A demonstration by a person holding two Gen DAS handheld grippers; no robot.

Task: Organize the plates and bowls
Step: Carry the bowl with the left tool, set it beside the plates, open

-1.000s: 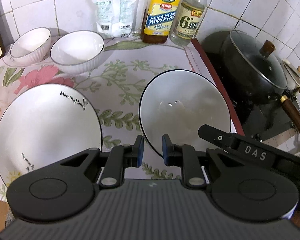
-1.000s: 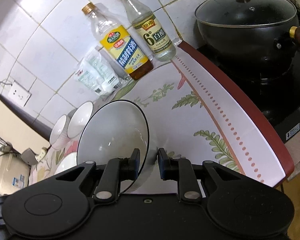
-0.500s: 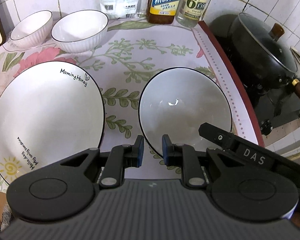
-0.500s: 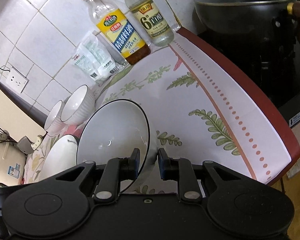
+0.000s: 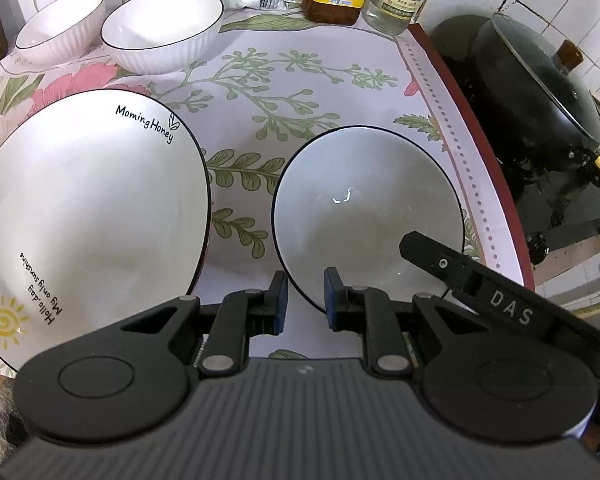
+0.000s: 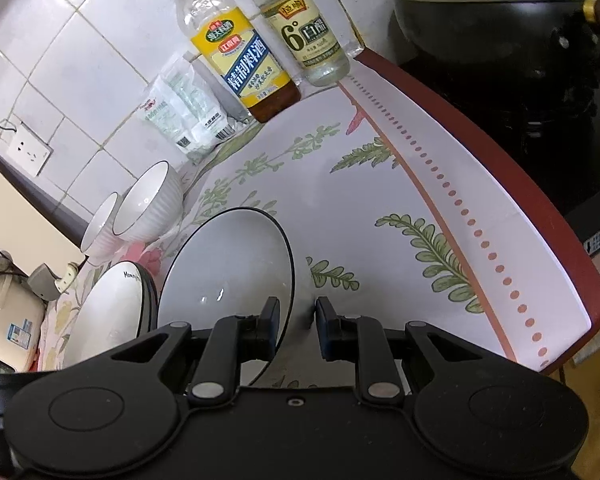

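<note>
Far left at the back, two ribbed bowls (image 5: 160, 32) sit side by side by the wall, parked out of the way. Near left, the printed plate (image 5: 88, 216) lies on the desk (image 5: 300, 92); in the right wrist view it looks like the top of a stack, likely the drop target. Our left gripper (image 5: 304, 300) is pinched on the black-rimmed bowl (image 5: 364, 208) at its near rim, our right gripper (image 6: 297, 322) clamped on the right rim, a two-point hold so it stays level. We can't tell if the bowl touches the desk
</note>
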